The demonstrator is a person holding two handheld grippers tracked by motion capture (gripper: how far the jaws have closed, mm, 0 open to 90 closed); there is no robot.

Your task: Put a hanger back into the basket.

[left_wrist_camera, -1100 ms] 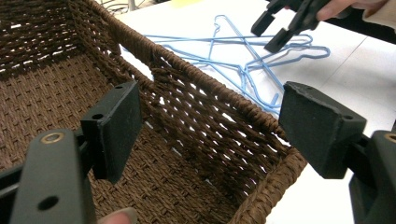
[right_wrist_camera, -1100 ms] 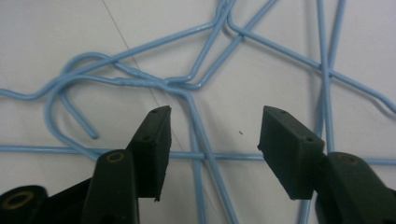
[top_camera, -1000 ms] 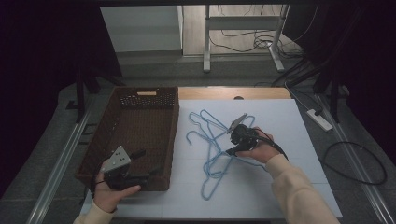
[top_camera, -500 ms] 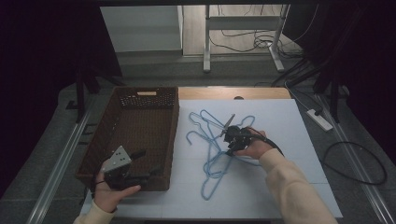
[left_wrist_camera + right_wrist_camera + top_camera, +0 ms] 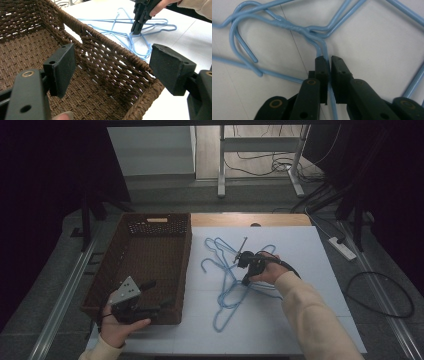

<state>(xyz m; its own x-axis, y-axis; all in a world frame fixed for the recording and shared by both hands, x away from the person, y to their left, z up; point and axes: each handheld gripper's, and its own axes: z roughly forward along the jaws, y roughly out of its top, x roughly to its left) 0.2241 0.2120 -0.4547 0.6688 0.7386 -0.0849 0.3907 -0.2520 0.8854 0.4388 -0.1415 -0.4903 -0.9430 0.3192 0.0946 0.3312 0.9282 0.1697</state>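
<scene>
My right gripper stands tip-down over the pile of blue wire hangers near the middle of the white table, and its jaws have just been closing. In the right gripper view the two black pads are drawn together on a single blue wire that runs up between them to the twisted neck where the hooks begin; I record this as a clenched grip on that one hanger wire, with the wire pinched in the narrow slot between the pads. The hanger itself lies flat on the white surface, tangled with the others, whose hooks curl just to the left of the pinch in that view. The whole pile lies just beside the right wall of the brown wicker basket, nearer the middle of the table than any of its edges. The basket occupies the table's left side, reaching from the near edge almost to the far edge. My left gripper is held at the basket's near right corner, its jaws standing wide apart with nothing between them; in the left gripper view they frame the woven wall and the basket's interior, and beyond the rim I can see my other hand bearing down on the hangers.
</scene>
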